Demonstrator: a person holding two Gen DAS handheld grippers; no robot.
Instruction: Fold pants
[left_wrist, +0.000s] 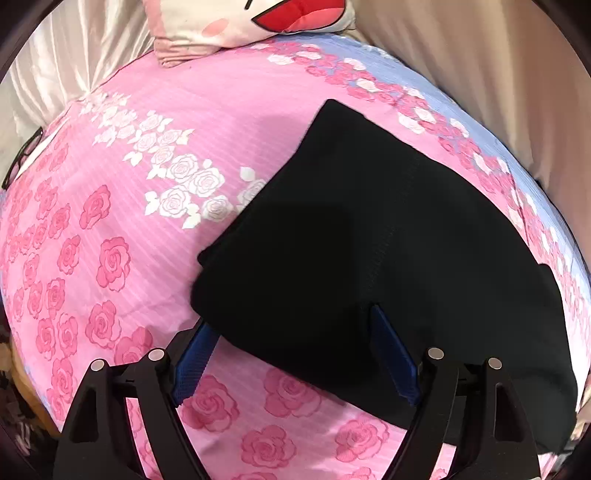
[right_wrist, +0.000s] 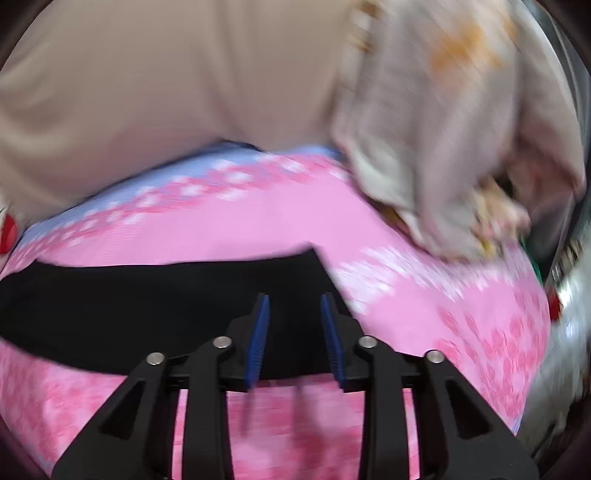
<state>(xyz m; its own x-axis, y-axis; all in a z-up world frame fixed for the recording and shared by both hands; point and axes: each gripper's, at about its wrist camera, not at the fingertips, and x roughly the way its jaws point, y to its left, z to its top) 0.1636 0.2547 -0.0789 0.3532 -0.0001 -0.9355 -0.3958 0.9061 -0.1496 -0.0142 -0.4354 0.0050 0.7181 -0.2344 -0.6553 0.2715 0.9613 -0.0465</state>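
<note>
Clearly the black pants (left_wrist: 369, 251) already lie folded into a compact slab on the pink rose-print bedsheet (left_wrist: 110, 229), toward the sheet's blue-bordered edge (left_wrist: 369, 55), with a cartoon pillow (left_wrist: 236, 22) at the far end of the bed and a pair of glasses (left_wrist: 22, 155) at the opposite side edge

The left gripper (left_wrist: 291, 317) points steeply down at the near corner of the bundle with its jaws spread wide. One blue pad (left_wrist: 192, 362) sits just outside the folded edge over bare sheet, the other (left_wrist: 391, 354) over the black cloth, so the corner lies between them without being pinched; the gripper is released. That straddle looks like a stance for tidying or pressing the fold flat, or for taking the corner for one more fold; which, I cannot tell

In the right wrist view, blurred by motion, the right gripper (right_wrist: 293, 299) is part open with nothing between its pads. The pants (right_wrist: 147, 302) show as a dark band beyond and under its tips, seemingly apart from them. A crumpled beige cloth (right_wrist: 443, 129) is heaped at the sheet's far corner on that side, clear of the work

Judging by the squared outline, most of the folding is done. Soft knit like this slumps easily, so any further grip should catch all layers at the corner, or the stack may slide apart
</note>
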